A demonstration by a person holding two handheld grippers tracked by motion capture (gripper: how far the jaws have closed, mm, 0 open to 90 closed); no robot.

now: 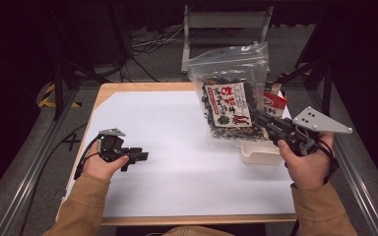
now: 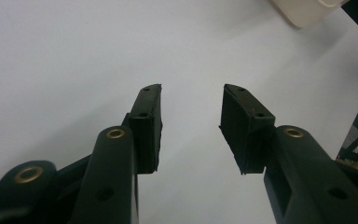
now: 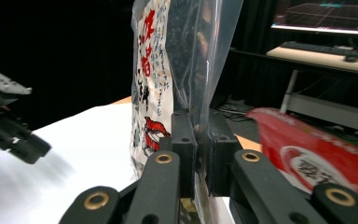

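A clear zip bag [image 1: 230,93] [image 3: 177,60] holding a dark snack packet with a white-and-red label [image 1: 229,104] stands upright, lifted off the white table sheet [image 1: 177,162]. My right gripper [image 1: 260,119] [image 3: 199,144] is shut on the bag's lower right edge, the plastic pinched between its pads. My left gripper [image 1: 140,157] [image 2: 191,126] hovers low over the sheet at the left. Its jaws are open with nothing between them, pointing toward the right.
A cream tray [image 1: 260,153] [image 2: 307,9] lies under the right gripper near the table's right edge. A red packet [image 1: 274,104] [image 3: 317,158] sits behind the bag. A grey metal stand [image 1: 226,29] and cables lie on the floor beyond the table.
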